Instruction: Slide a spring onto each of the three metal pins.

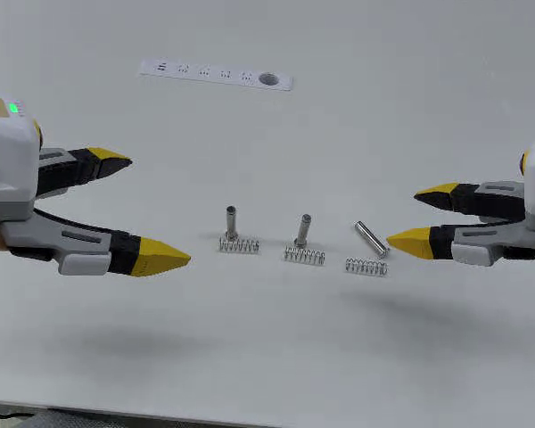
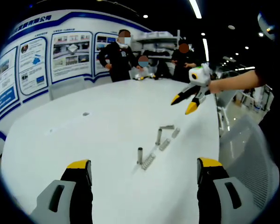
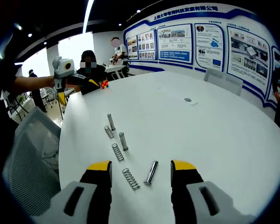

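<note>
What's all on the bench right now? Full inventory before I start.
Table: 1, white, under everything.
Left pin: 1, silver, centre row, upright.
Middle pin: 1, silver, centre row, upright.
Right pin: 1, silver, centre row, lying flat.
Springs: 3, silver, lying flat, one in front of each pin.
Power strip: 1, white, far side.
People: several, dark clothes, beyond the far edge.
Left claw: 1, black, yellow tips, open, left of pins.
Right claw: 1, black, yellow tips, open, right of pins.
</note>
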A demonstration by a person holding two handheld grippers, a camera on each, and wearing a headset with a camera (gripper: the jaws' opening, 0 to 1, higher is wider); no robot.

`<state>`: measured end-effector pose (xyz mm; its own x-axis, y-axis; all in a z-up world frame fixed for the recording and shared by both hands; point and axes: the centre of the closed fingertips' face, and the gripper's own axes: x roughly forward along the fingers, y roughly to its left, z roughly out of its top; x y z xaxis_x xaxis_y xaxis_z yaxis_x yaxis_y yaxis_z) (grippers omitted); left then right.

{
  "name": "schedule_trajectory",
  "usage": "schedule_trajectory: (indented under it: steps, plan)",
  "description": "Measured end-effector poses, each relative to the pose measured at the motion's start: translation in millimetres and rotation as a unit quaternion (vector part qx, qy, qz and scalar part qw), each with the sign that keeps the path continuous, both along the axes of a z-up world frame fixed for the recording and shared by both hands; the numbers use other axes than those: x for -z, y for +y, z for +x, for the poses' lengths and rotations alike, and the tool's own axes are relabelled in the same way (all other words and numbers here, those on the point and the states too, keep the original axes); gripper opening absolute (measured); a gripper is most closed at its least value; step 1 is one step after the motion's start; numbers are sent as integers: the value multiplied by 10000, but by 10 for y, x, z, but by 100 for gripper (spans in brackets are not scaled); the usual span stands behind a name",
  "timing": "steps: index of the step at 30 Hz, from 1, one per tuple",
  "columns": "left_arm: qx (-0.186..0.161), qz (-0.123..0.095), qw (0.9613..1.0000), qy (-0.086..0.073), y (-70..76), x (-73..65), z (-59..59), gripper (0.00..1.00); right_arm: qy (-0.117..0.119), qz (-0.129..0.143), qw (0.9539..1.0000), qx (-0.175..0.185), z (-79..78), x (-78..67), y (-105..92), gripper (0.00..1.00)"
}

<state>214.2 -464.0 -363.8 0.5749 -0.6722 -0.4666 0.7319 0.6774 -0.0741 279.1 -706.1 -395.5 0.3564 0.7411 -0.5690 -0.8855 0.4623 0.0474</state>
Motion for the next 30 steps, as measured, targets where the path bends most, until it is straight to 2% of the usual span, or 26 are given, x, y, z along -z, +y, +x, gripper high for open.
schedule_trajectory:
  steps: [4,5,13,24,30]
  plan:
    - [-3,-1,10000,56,-19,35,-21,95,164,-127,9998,77,59,153,15,49]
    - [-1,1,10000,76,-24,44,-29,95,275,-92,9995,124,69,195,27,48]
    - [-2,-7,9998,179,-41,106,-77,95,519,52,9975,468,197,363,114,42]
    - [-76,13,9996,268,-29,147,-107,95,663,-227,9960,558,318,613,233,33]
    - [-99,46,9994,323,-22,168,-130,94,896,-361,9922,788,345,720,233,27]
